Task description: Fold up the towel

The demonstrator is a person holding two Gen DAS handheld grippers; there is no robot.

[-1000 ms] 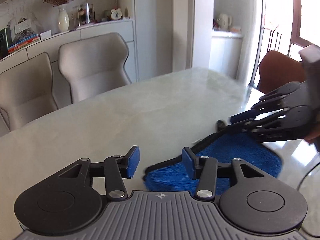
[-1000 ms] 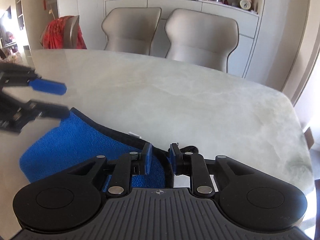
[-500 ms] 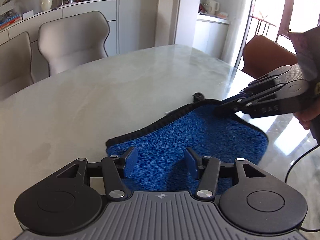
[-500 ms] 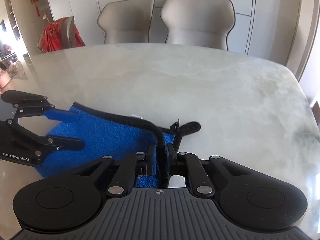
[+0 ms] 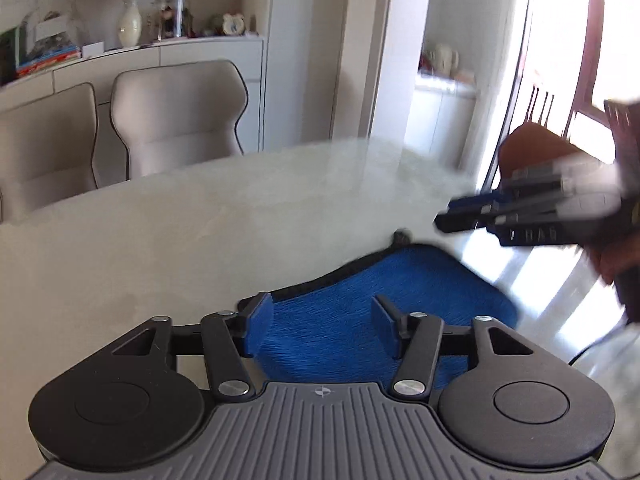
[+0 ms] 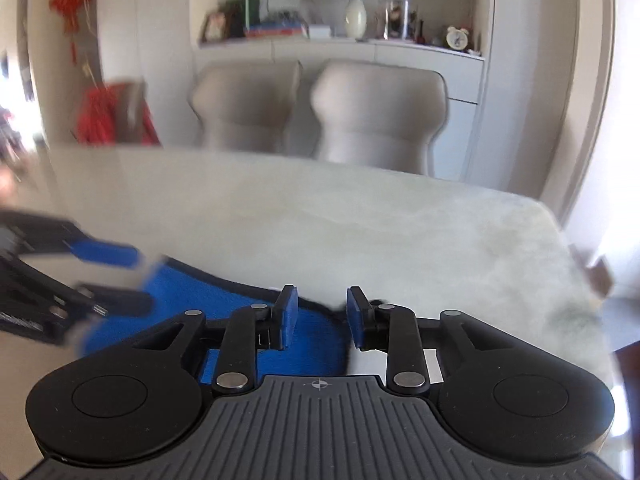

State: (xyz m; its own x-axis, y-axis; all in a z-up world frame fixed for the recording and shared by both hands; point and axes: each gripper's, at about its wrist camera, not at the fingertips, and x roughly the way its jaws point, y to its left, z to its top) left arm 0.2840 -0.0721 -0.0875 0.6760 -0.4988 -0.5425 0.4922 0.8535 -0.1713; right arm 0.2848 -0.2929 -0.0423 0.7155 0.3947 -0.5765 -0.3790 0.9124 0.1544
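A blue towel [image 5: 384,300] with a black hem lies folded on the pale marble table [image 5: 200,232]; it also shows in the right wrist view [image 6: 192,296]. My left gripper [image 5: 322,326] is open and empty, just above the towel's near part. My right gripper [image 6: 322,316] is open and empty above the towel's right corner, where a black hanging loop [image 6: 378,304] sticks out. In the left wrist view the right gripper [image 5: 452,216] is blurred, lifted clear of the towel's far edge. The left gripper shows at the left of the right wrist view [image 6: 124,276].
Two beige chairs [image 6: 376,112] stand at the table's far side, before a white sideboard [image 6: 344,50] with a vase and books. A brown chair [image 5: 532,152] stands by the bright window. A red cloth [image 6: 108,116] hangs on a chair at the left.
My right gripper has opened, let go of the towel's corner and lifted off it. The towel now lies flat. Both grippers have drawn back and tilted up a little.
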